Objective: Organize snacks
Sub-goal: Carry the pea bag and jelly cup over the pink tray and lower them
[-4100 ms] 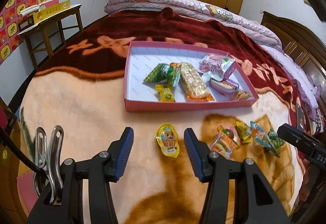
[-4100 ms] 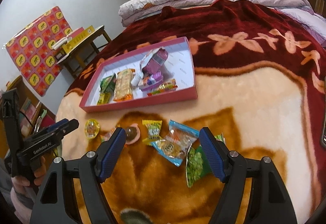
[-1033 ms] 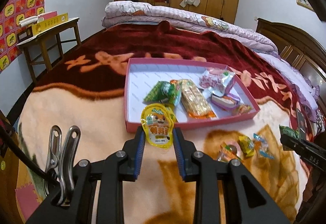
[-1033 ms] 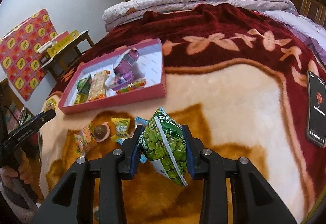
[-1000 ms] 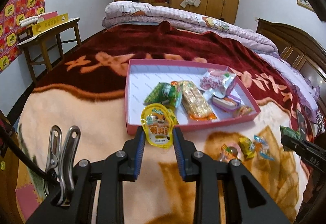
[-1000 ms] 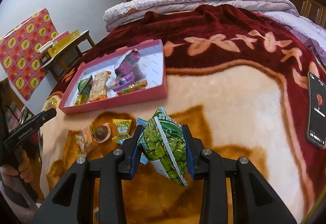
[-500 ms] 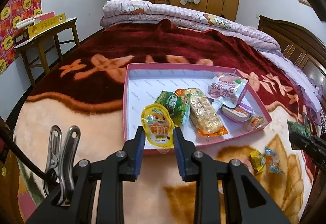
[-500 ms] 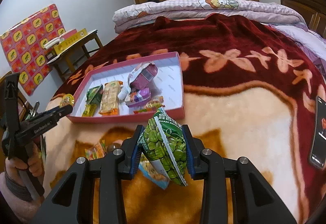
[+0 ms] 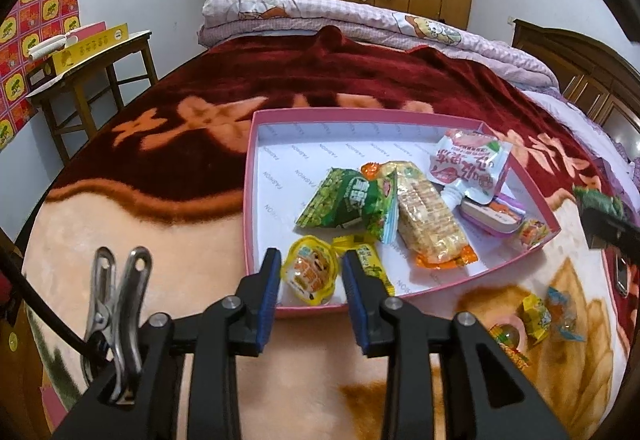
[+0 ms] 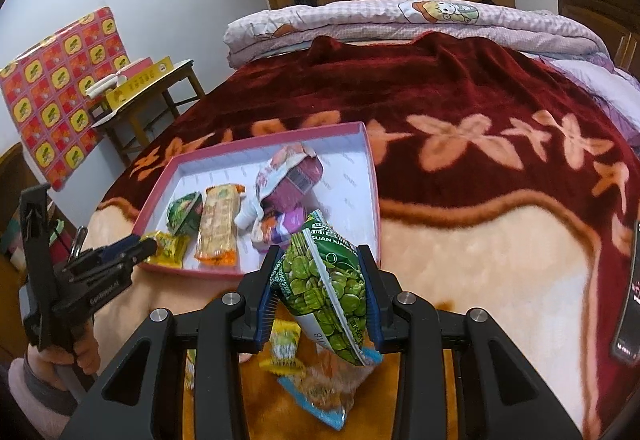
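Left gripper: blue pads sit either side of a yellow jelly cup at the near-left corner of the pink tray. Whether the pads press the cup or stand just off it cannot be told; the cup's lower edge looks to rest on the tray floor. In the right wrist view this gripper appears side-on at 9 o'clock, its tips at the tray's near edge and its grip hidden.

Right gripper: pads pinch a green pea packet, held tilted above the blanket, just short of the tray's near-right corner. The packet hides that corner and part of a purple pack.

Tray contents, left wrist view: a green packet at centre, a cracker bar at its 3 o'clock, a pink pouch at 1 o'clock overlapping a purple-lidded pack, and a small yellow sachet partly behind the right pad.

Loose sweets lie on the blanket at 4 o'clock, outside the tray; their labels are too small to read. In the right wrist view the wrappers beneath the pea packet are blurred. A phone is cut off at the right edge.
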Motion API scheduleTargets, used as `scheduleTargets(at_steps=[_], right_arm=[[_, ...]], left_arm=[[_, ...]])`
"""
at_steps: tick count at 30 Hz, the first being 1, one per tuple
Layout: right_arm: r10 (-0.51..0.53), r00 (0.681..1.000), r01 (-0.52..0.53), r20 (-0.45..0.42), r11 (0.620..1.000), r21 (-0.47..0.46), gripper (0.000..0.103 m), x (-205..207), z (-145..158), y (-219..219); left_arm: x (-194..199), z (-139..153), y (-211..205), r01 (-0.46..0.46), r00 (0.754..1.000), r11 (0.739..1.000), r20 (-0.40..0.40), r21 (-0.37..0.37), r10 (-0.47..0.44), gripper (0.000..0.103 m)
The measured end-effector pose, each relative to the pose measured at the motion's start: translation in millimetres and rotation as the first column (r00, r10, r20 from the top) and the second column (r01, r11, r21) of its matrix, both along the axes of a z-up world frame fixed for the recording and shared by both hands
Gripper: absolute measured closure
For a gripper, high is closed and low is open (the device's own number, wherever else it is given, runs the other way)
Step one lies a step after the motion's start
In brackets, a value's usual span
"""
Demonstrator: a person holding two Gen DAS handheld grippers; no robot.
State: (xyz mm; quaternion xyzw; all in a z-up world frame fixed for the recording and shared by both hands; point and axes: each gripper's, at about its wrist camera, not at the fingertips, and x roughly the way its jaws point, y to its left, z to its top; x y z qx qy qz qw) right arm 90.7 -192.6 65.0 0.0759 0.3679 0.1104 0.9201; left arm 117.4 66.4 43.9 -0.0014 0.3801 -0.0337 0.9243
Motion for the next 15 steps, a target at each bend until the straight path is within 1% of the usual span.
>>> scheduleTargets(at_steps=[3,15], right_arm=[[0.004,1.0,-0.004,0.004,1.0,-0.002,0.066,8.1,-0.2,3.1],[0.012,1.0,-0.012,0.009,1.0,-0.029,0.066,30.9,-5.5,12.5]], left_arm=[[0.3,0.3,0.2,-0.011,1.0,1.0,0.009,-0.001,0.011,0.062],[-1.4,0.5,2.4,-0.021,1.0,1.0,0.009,-0.016,0.021,0.06]])
